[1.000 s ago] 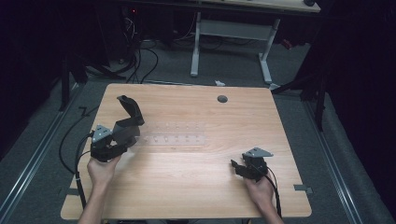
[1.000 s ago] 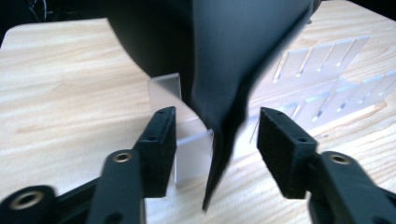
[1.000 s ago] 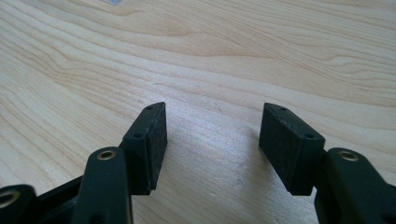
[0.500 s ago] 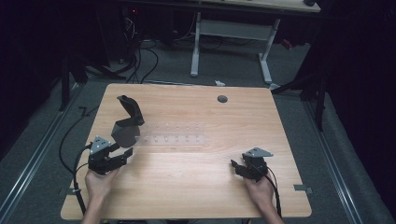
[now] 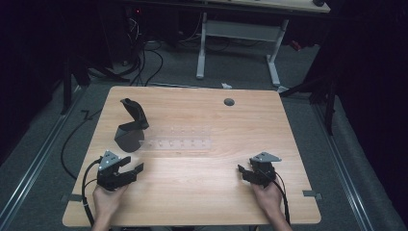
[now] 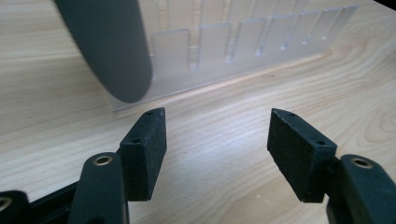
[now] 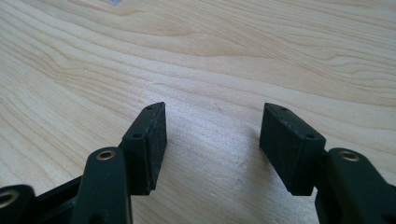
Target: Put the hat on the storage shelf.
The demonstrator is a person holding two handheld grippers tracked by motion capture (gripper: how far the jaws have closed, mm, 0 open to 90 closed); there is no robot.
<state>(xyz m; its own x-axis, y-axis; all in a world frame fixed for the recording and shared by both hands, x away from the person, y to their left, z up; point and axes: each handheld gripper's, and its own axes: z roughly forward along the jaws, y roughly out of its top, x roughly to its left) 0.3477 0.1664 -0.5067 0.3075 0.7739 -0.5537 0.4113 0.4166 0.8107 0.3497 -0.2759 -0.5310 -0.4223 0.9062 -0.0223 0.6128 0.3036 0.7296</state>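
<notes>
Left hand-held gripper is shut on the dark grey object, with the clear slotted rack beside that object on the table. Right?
Not quite. The left hand-held gripper is open and holds nothing, as the left gripper view shows; the dark grey object stands apart from it. The clear slotted rack does lie beside that object on the table.

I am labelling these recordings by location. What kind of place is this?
Probably a lab or workshop for recording: a wooden table stands on grey carpet, cables trail across the floor, a second desk frame stands behind, and the surroundings are dark.

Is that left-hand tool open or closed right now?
Open. The left tool shows its two black pads standing well apart, with bare wooden table between them.
</notes>
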